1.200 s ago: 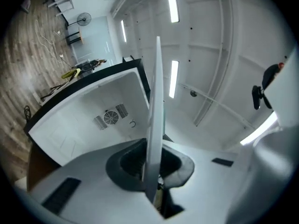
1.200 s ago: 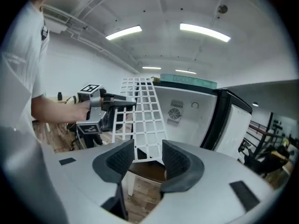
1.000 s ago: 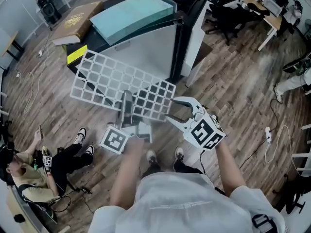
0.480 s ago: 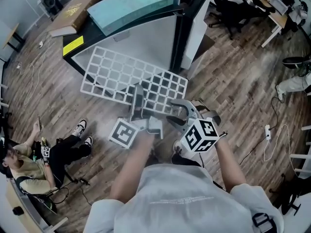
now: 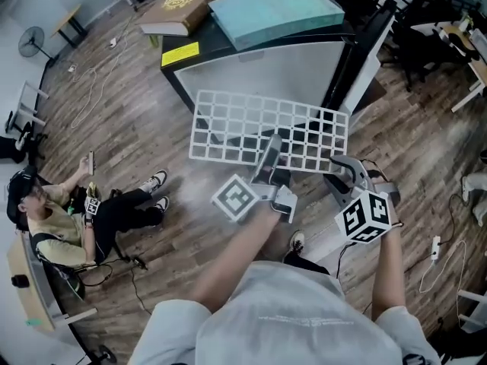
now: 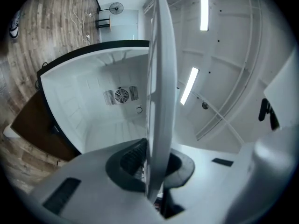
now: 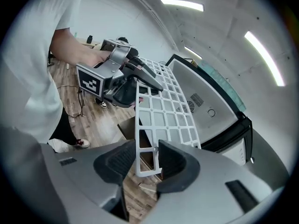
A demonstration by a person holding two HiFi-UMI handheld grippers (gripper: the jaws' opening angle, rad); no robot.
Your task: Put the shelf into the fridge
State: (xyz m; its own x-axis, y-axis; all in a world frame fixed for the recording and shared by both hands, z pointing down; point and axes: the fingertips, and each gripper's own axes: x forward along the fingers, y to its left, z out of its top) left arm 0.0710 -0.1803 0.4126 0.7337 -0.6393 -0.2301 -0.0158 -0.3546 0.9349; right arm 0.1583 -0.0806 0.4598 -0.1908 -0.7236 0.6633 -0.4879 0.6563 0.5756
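The left claw (image 5: 268,157) is clamped on the near edge of the white grid shelf (image 5: 251,120), which hangs before the open fridge (image 5: 259,67). The right claw (image 5: 344,172) is closing around the shelf's near right corner, with a gap at one pad. The shelf hides the fridge's lower opening.

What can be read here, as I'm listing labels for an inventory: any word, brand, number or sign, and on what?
Nothing is legible.
Yellow label on the fridge: print too small to read.
Brown book: gold emblem, lettering blurred.
Marker cubes: black-and-white patterns, no words.
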